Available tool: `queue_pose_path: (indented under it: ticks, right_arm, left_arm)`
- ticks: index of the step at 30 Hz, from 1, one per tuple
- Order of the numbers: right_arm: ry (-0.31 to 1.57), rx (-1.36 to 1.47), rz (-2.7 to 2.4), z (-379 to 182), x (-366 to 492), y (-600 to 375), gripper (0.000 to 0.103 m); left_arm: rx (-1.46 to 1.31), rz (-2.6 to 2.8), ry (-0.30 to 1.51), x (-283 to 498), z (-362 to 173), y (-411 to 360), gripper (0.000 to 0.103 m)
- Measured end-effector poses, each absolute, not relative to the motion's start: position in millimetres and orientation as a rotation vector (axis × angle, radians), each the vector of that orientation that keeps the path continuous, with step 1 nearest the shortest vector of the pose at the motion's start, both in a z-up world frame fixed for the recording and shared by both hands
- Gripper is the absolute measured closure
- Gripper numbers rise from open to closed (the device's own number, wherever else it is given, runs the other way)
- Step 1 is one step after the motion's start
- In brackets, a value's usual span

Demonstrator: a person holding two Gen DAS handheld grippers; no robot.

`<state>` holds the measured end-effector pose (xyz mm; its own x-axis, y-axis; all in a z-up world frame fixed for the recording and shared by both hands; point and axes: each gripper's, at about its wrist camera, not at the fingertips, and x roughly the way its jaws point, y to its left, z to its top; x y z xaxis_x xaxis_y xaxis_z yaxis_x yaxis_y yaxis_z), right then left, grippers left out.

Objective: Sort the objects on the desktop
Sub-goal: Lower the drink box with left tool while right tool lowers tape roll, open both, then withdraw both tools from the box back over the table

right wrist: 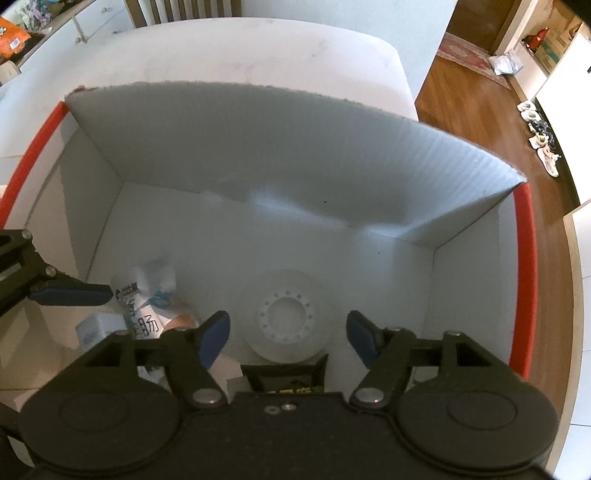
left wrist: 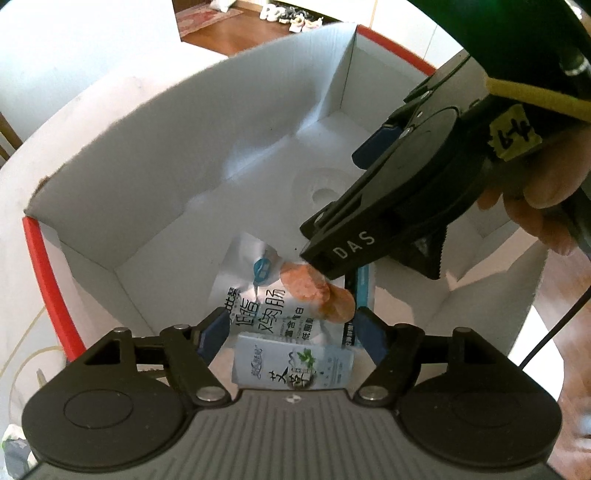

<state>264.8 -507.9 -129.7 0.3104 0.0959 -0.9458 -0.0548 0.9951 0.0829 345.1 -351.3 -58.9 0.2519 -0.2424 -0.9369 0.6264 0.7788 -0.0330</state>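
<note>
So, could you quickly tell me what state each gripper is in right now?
Left gripper: open, holding nothing, above the packets in the box.
Right gripper: open, holding nothing, above the tape roll.

White counter (right wrist: 258, 48) with rounded corner. Wood plank floor (right wrist: 461, 110) beyond it. Patterned rug (right wrist: 469, 51) near a doorway. Shoes (right wrist: 539, 136) lined along a white wall. White drawer unit (right wrist: 92, 18) at upper left.
</note>
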Motion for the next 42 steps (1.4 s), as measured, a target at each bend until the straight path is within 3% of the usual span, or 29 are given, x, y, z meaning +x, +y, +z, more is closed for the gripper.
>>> queue_pose_path:
  ticks: [14,29,32,42]
  right_arm:
    - [1.187,0.072,0.072,-103.5,231.5,-522.4,0.027]
    - [1.106,0.131,0.033,-71.7,207.7,-526.1,0.024]
    - [1.091,0.142,0.026,-63.8,203.5,-526.0,0.024]
    - [1.038,0.179,-0.010,-37.0,177.6,-509.9,0.024]
  left_arm:
    - [0.352,-0.623,1.099,323.8,-30.3,-336.5,0.025]
    - [0.285,-0.637,1.006,307.6,-19.6,-327.5,0.011]
    - [0.267,-0.640,0.984,301.4,-12.3,-321.9,0.000]
    - [0.259,-0.662,0.919,283.3,3.5,-299.6,0.000]
